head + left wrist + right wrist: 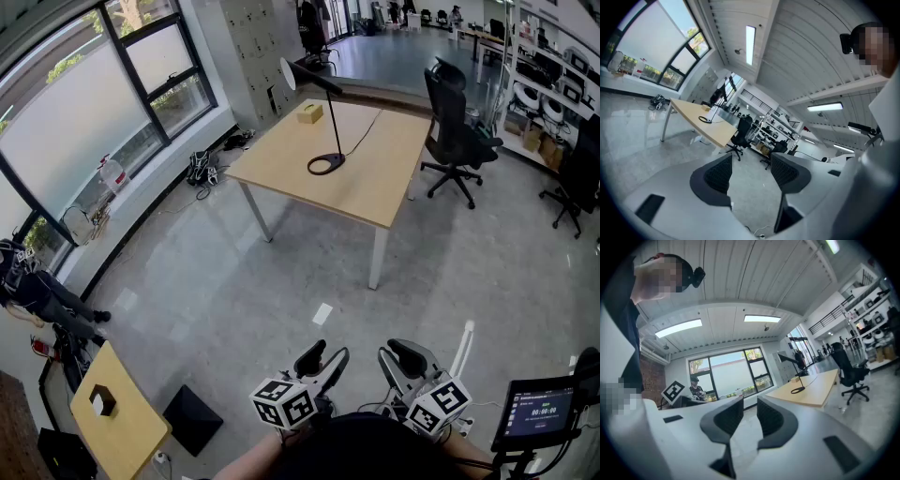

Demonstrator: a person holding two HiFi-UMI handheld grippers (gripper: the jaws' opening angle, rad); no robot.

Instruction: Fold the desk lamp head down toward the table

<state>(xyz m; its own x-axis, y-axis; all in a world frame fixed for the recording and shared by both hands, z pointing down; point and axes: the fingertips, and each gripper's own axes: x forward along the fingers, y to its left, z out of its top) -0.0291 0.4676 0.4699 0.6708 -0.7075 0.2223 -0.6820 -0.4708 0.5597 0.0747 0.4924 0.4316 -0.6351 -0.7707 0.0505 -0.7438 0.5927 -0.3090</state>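
your left gripper (pixel 328 357) and right gripper (pixel 405 360) are hanging empty by your body in the head view, because the desk lamp (pixel 330 120) is standing well apart on the table (pixel 375 187) — its head (pixel 289 73) is jutting out, not yet folded. in the left gripper view the jaws are gaping wide on nothing. in the right gripper view they are sitting narrower, also bare, aiming toward the desk lamp (pixel 799 377).

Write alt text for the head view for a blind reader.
A black desk lamp stands on a wooden table across the room, its head raised, a small box beside it. At the bottom edge, the left tool and right tool point toward it, both open and empty, well short of the table.
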